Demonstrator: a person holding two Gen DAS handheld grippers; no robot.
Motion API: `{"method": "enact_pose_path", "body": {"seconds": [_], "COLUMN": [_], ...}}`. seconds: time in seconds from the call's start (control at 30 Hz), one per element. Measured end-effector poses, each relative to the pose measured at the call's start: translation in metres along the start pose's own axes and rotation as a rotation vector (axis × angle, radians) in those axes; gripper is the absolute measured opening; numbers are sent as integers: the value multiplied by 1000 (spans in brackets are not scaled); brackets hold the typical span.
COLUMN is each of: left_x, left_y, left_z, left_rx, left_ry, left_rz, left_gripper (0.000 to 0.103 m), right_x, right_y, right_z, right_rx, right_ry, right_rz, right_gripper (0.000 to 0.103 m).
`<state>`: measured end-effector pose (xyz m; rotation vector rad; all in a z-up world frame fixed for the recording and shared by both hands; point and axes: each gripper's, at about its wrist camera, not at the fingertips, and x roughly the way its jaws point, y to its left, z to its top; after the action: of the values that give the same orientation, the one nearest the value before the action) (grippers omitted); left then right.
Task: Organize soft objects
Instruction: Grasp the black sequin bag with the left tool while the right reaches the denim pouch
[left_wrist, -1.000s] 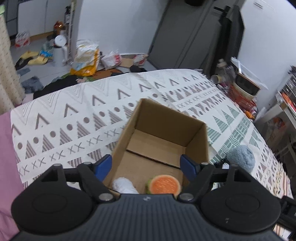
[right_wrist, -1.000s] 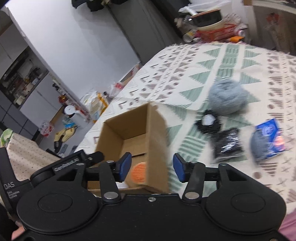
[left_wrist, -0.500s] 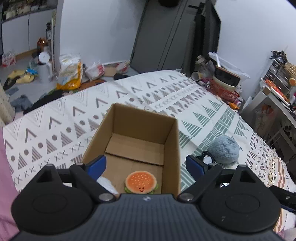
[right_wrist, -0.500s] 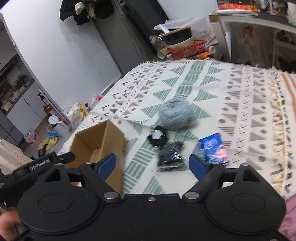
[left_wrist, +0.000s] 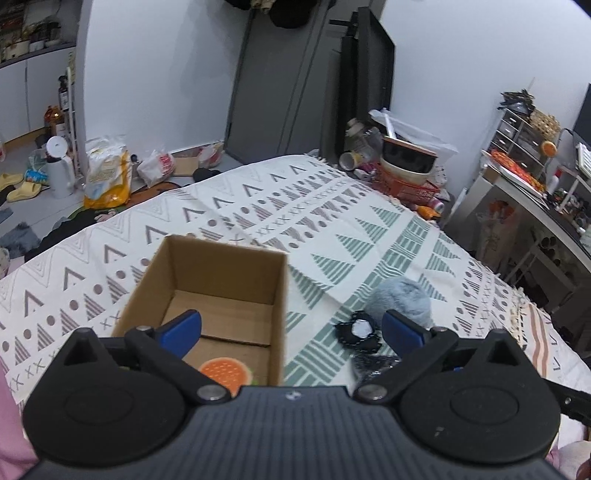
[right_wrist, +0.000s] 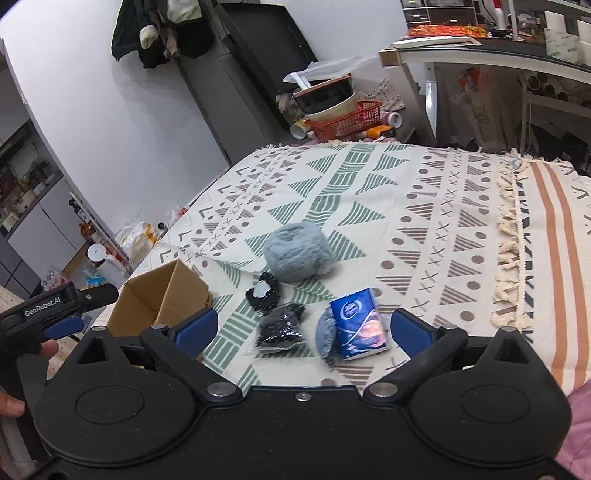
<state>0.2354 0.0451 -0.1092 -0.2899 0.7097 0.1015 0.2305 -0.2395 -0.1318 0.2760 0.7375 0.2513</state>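
Both grippers gape wide, holding nothing — the left gripper (left_wrist: 291, 330) above the cardboard box (left_wrist: 218, 291) containing a burger plush (left_wrist: 226, 373), the right gripper (right_wrist: 301, 330) over the bed's patterned blanket (right_wrist: 424, 206), where a grey fluffy ball (right_wrist: 295, 256), black pouches (right_wrist: 279, 326) and a blue packet (right_wrist: 360, 323) lie close together.
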Motion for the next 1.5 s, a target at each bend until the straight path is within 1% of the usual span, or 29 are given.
{"method": "enact_pose_path", "body": {"seconds": [0.13, 0.3, 0.4, 0.47, 0.6, 0.67, 0.73, 0.8, 0.93, 1.03, 1.1, 1.17, 1.2, 1.27, 1.33, 1.4, 1.43, 1.5], "left_x": [1, 3, 8, 12, 22, 27, 32, 37, 50, 58, 64, 70, 73, 81, 90, 99, 102, 108], "left_y": [-17, -38, -53, -61, -73, -77, -80, -82, -85, -86, -88, -90, -93, -97, -101, -104, -105, -107], "left_z": [1, 6, 5, 4, 1, -2, -7, -12, -22, -28, -32, -35, -36, -41, -45, -48, -50, -53], "left_rx": [42, 62, 95, 112, 128, 131, 140, 157, 177, 180, 181, 183, 188, 203, 212, 217, 221, 233], "left_ry": [1, 9, 14, 20, 43, 53, 59, 64, 90, 95, 99, 109, 112, 116, 127, 146, 152, 163], "left_rz": [-6, -48, -24, -28, -28, -20, -1, 13, -3, -17, -39, -60, -67, -80, -87, -95, -94, -88], "left_gripper": [103, 103, 103, 103, 103, 103, 103, 103, 103, 103, 103, 102, 100, 100, 100, 98, 97, 96], "right_x": [4, 13, 15, 17, 23, 28, 33, 36, 47, 58, 64, 72, 75, 82, 89, 94, 96, 99], "right_y": [-16, -38, -47, -51, -59, -66, -71, -73, -77, -80, -81, -83, -84, -86, -89, -93, -95, -99], "right_z": [-1, -6, -7, -6, -7, -7, -9, -10, -12, -13, -13, -14, -14, -15, -16, -17, -16, -17], "right_rx": [18, 88, 117, 133, 162, 197, 240, 251, 268, 284, 288, 296, 300, 309, 314, 322, 328, 343], "right_ry": [-18, -7, -11, -14, -13, 4, 25, 37, 62, 86, 101, 121, 130, 145, 156, 160, 161, 164], "right_rz": [-8, 1, 13, 23, 13, 17, 41, 46, 35, 34, 39, 48, 49, 46, 39, 24, 24, 54], "right_gripper": [103, 103, 103, 103, 103, 103, 103, 103, 102, 102, 101, 95, 94, 89, 87, 81, 77, 71]}}
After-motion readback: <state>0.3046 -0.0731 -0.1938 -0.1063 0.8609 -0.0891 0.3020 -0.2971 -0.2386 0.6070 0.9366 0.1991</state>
